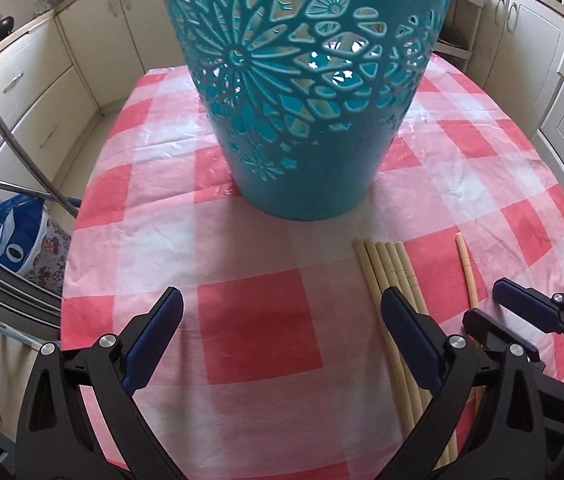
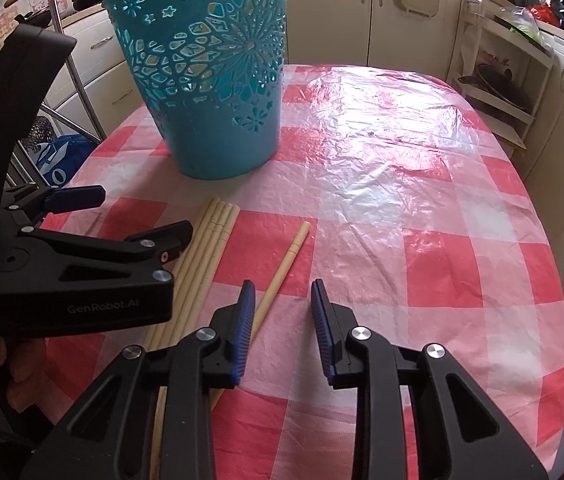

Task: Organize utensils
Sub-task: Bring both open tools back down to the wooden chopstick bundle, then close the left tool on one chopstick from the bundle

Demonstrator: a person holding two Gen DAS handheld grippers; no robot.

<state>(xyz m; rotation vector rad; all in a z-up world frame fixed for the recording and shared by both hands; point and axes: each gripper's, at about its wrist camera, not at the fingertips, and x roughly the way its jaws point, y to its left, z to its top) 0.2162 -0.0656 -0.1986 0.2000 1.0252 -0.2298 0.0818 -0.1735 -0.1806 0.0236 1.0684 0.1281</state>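
A: Right wrist view: right tongs [image 2: 282,320] gape with nothing between them, low over the table [image 2: 422,208]. The single chopstick [image 2: 282,268] lies just left of the gap, passing under the left finger.

B: And its long axis?

A: Running away from the tongs, toward the teal basket [image 2: 210,92], which stands beyond it.

B: The left tongs [image 1: 282,344]?

A: Spread wide too, gripping nothing; the chopstick bundle [image 1: 386,268] passes under their right finger. For the loose stick I judge the right hand nearer
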